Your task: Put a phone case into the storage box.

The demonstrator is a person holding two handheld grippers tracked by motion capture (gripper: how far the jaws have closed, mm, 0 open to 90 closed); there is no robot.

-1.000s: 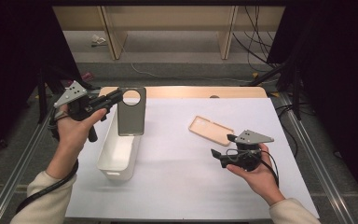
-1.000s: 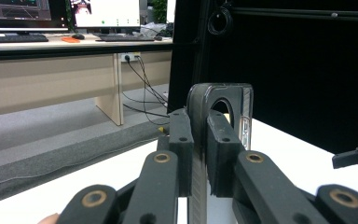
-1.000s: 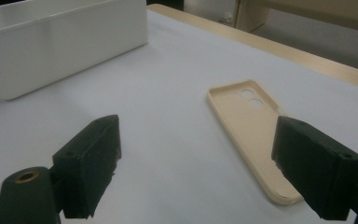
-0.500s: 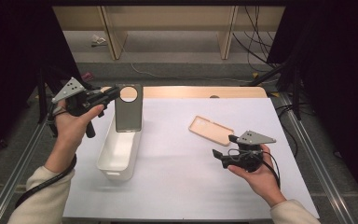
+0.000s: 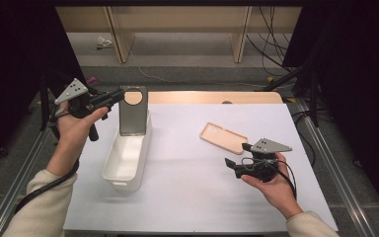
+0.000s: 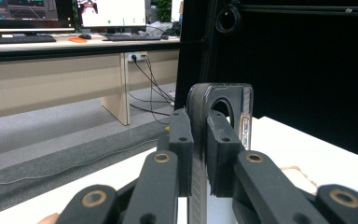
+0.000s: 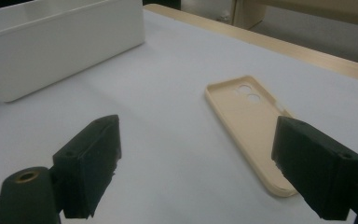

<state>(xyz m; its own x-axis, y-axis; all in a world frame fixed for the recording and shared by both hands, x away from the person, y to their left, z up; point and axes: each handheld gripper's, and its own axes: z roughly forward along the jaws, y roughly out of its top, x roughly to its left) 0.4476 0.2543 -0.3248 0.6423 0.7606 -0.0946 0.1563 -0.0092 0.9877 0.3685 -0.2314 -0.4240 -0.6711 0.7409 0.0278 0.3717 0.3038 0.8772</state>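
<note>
Grey case [image 5: 132,116] now upright, lower end behind tub rim [image 5: 109,159].

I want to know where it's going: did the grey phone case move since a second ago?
Yes. The grey phone case, clamped in the left hand-held gripper, has tipped upright at the far end of the white bin.

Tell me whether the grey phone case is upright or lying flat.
Upright: the grey phone case hangs on end over the white bin, clamped by the left gripper.
</note>
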